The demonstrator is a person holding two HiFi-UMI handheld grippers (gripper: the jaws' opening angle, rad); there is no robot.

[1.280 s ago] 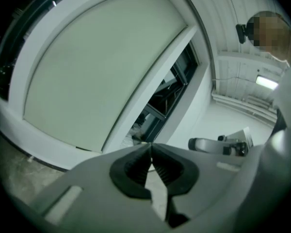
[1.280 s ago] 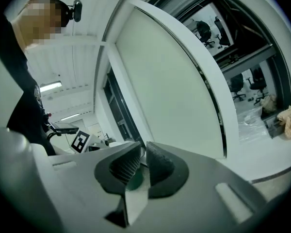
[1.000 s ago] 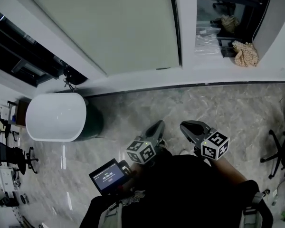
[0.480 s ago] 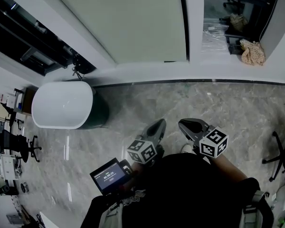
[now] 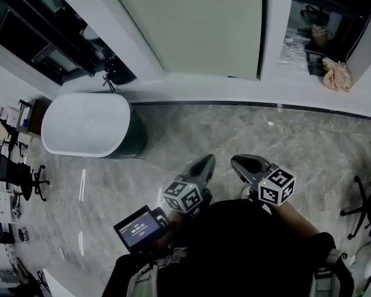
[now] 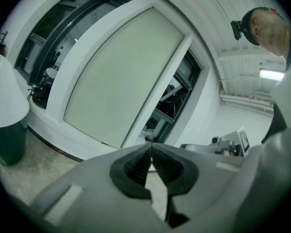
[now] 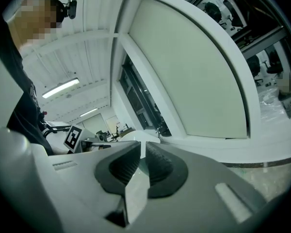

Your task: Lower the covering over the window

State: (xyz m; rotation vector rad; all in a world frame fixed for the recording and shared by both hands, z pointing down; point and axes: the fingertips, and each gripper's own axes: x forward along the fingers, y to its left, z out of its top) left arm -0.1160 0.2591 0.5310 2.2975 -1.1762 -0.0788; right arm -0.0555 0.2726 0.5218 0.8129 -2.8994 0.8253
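A pale green roller blind hangs over the middle window pane, its bottom edge close to the white sill. The blind also fills much of the left gripper view and the right gripper view. Both grippers are held low by the person's body, well short of the window. My left gripper is shut with nothing in it. My right gripper shows a narrow gap between its pads, with nothing between them.
A white oval tub on a dark green base stands on the marble floor at the left of the window. A crumpled cloth lies by the uncovered right pane. A small lit screen sits at the person's waist. Office chairs stand far left.
The head view has swung, so the blind and the tub sit further right and lower in the picture. Both grippers have stayed almost where they were.
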